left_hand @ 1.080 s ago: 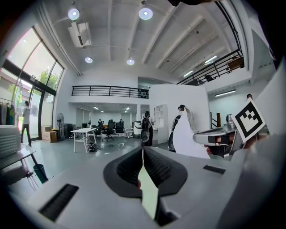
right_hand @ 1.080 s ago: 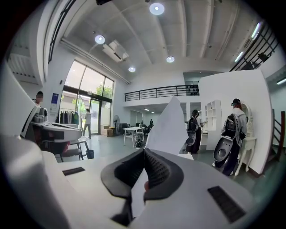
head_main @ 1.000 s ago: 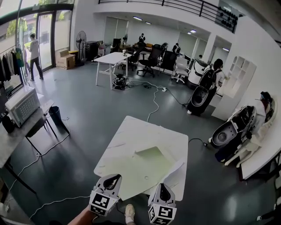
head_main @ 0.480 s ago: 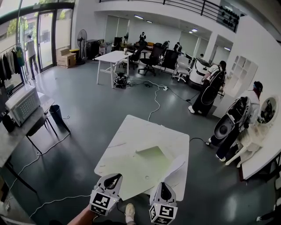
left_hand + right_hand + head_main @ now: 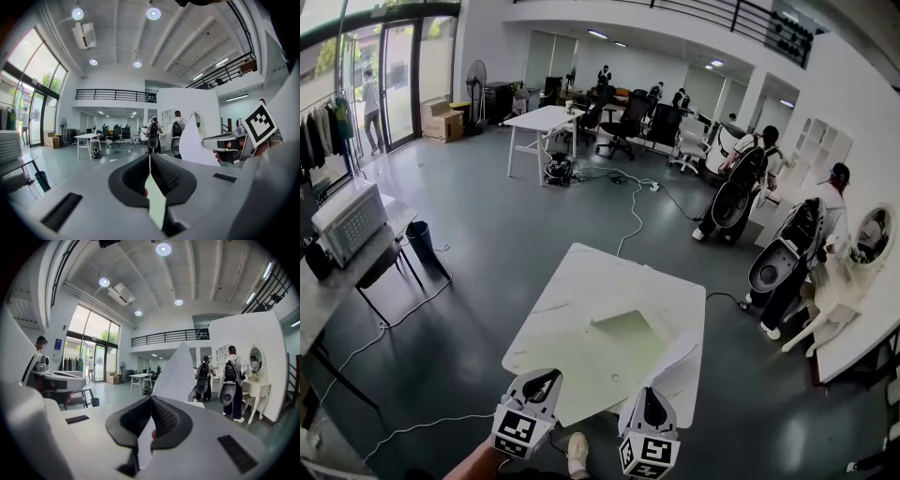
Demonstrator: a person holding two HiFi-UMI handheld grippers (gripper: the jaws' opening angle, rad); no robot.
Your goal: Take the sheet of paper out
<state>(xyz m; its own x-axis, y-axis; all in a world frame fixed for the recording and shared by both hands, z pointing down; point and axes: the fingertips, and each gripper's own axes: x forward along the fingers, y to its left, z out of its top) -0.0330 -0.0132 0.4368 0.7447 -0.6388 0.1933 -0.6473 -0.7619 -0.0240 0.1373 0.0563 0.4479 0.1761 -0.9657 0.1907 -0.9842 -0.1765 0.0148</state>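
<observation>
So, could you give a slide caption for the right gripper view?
Right gripper shut on a white sheet of paper that rises ahead.

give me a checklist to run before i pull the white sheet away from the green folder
1. left gripper shut on the pale green folder: ok
2. right gripper shut on the white sheet: ok
3. folder resting on the white table: ok
4. sheet free of the folder: cannot tell; its edge curls up at the right, the rest is unclear
5. people standing well away from the table: ok
</observation>
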